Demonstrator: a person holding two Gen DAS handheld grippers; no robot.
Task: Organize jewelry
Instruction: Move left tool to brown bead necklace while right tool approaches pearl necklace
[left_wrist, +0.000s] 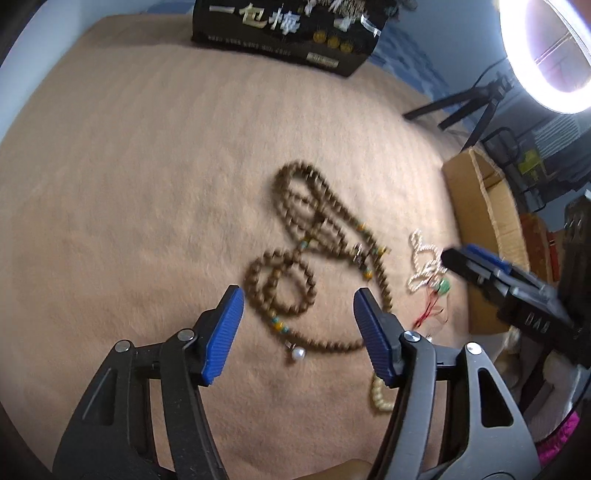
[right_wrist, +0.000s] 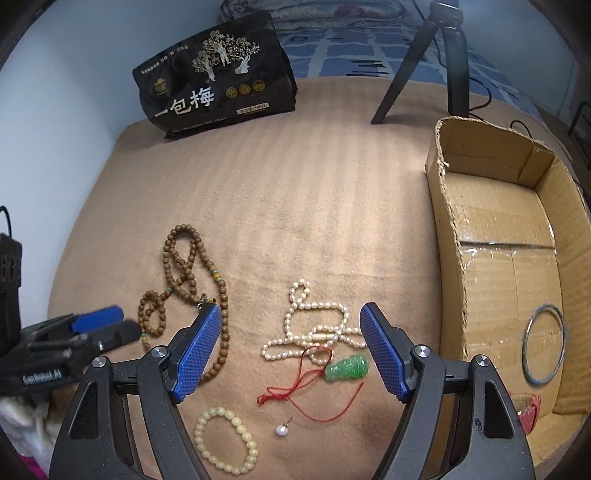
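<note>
Both tongs are gaping with nothing between the pads yet, so you've got a clean setup here. Your left gripper (left_wrist: 298, 334) is angled down over the brown bead necklace (left_wrist: 317, 236), with its small coiled end and the run by the yellow-and-teal beads sitting right between the blue pads (left_wrist: 223, 334). I'd bite on a doubled-up bit of strand rather than a single bead, since round beads will probably squirt out sideways. The left wrist view is pretty smeared, so I can't tell if the pads are touching the cloth yet.

Your right gripper (right_wrist: 290, 350) has the pearl necklace (right_wrist: 314, 325) and the green pendant (right_wrist: 348, 367) on its red cord (right_wrist: 295, 391) framed between its fingers. They overlap, so go for the pendant body, or expect the pearls to drag along.

The cream bracelet (right_wrist: 227, 439) and the loose pearl stud (right_wrist: 280, 430) sit nearer the wrist than the right tips, so leave them for later. The cardboard box (right_wrist: 448, 221) is just off the right tong's outer side, already holding a metal bangle (right_wrist: 546, 345), so it's a short carry. Lift slow, that long strand looks like it'll swing and snag.
</note>
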